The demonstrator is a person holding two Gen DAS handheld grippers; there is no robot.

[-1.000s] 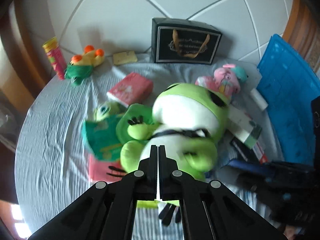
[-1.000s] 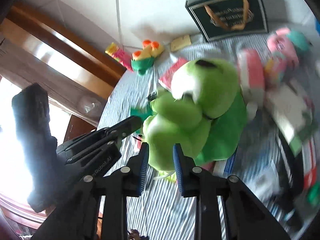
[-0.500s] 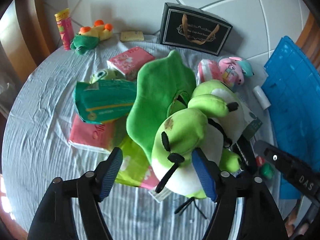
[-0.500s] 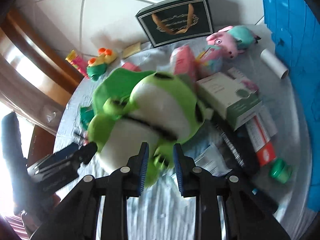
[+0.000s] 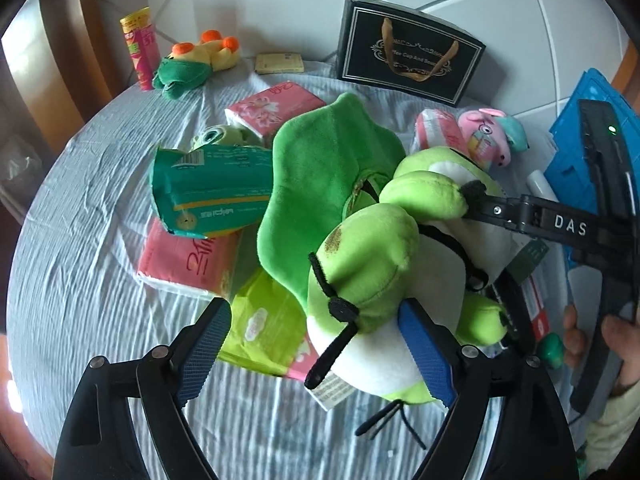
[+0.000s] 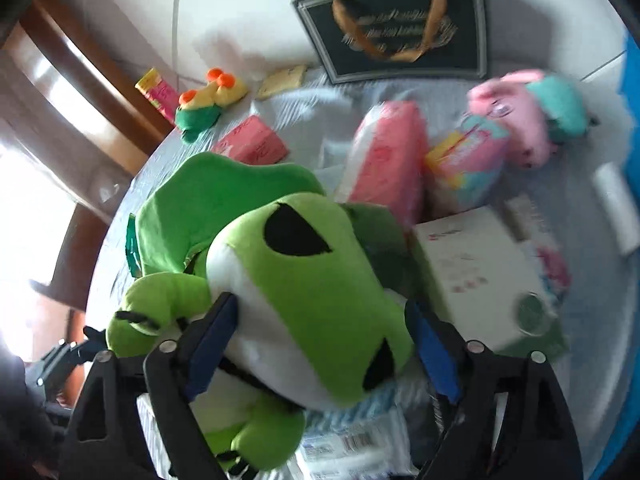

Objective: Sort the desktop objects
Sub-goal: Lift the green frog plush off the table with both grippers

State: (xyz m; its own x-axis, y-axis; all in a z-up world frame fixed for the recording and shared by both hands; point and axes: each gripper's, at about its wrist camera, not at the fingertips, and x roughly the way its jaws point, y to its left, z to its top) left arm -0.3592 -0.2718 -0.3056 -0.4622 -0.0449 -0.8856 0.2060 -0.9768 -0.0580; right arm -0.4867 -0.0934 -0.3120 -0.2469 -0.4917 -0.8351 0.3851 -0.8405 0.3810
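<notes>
A big green plush frog (image 5: 368,248) with a leaf hat lies on the cluttered table. My left gripper (image 5: 316,344) is open; the frog's foot lies between its blue pads without being squeezed. In the right wrist view the frog's head (image 6: 304,304) fills the gap of my right gripper (image 6: 324,344), which is open wide around it. The right gripper also shows in the left wrist view (image 5: 520,212), its tip at the frog's arm.
Pink tissue packs (image 5: 184,260), a green pack (image 5: 208,192), a small frog toy (image 5: 192,64), a pink pig plush (image 5: 492,136), a black gift bag (image 5: 408,64), a white box (image 6: 480,276) and a blue crate (image 5: 592,128) crowd the striped cloth (image 5: 80,240).
Both grippers have opened: the left one first, the right one just now. The frog has dropped from the air onto the table, feet towards the left gripper.
</notes>
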